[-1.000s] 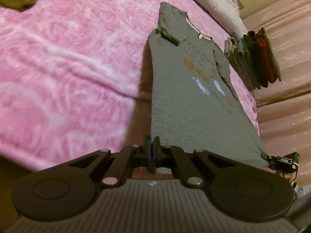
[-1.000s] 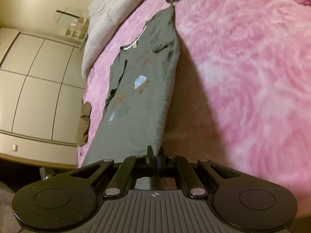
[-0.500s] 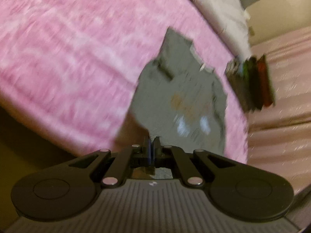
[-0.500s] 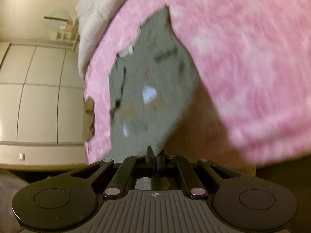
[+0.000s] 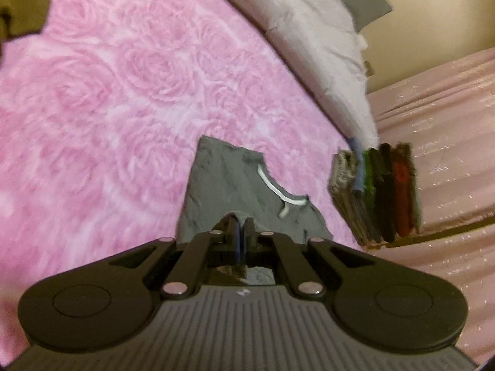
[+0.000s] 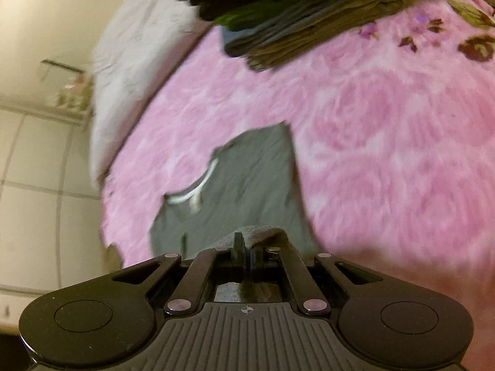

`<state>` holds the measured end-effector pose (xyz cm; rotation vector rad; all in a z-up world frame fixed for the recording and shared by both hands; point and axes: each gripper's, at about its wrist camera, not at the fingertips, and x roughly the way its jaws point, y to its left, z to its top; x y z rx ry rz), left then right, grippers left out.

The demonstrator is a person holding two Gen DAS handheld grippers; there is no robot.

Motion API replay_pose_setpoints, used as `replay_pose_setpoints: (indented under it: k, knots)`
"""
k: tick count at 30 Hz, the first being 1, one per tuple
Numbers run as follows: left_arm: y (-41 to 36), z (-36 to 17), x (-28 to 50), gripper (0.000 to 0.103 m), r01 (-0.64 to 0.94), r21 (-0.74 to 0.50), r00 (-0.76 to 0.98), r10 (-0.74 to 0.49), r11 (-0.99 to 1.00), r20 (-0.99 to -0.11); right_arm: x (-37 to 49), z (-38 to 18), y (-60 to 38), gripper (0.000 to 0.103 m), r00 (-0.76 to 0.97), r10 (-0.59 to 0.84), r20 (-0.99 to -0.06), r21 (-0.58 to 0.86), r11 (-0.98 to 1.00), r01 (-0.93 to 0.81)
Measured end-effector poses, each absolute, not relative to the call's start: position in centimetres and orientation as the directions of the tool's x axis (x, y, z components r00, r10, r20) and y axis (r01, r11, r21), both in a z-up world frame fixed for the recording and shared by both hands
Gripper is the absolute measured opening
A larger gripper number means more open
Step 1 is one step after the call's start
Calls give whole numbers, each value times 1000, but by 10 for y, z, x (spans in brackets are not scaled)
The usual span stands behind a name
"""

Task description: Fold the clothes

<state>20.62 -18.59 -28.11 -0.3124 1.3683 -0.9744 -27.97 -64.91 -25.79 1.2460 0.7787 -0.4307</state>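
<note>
Both grippers, the left gripper (image 5: 239,232) and right gripper (image 6: 244,250), are clamped on a fold of the grey shirt (image 5: 229,191). The hem could land crooked or bunch, I judge, if one hand drops ahead of the other. The shirt's collar end lies flat on the pink blanket (image 5: 108,92) just ahead of the fingers; the pile of folded clothes (image 5: 377,191) sits farther ahead.
</note>
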Motion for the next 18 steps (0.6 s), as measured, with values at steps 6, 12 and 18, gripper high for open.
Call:
replay_pose_setpoints:
  k: [6, 12, 18]
  knots:
    - [-236, -314, 236, 0, 394, -679, -109, -702, 619, -704, -231, -288, -693, 0, 640, 106, -761, 640, 284, 714]
    - [-266, -342, 268, 5, 319, -647, -53, -669, 692, -741, -194, -317, -728, 15, 640, 82, -764, 638, 248, 729]
    - [-261, -326, 266, 30, 362, -579, 142, -657, 730, -740, -195, -300, -714, 71, 631, -185, -753, 547, 358, 757]
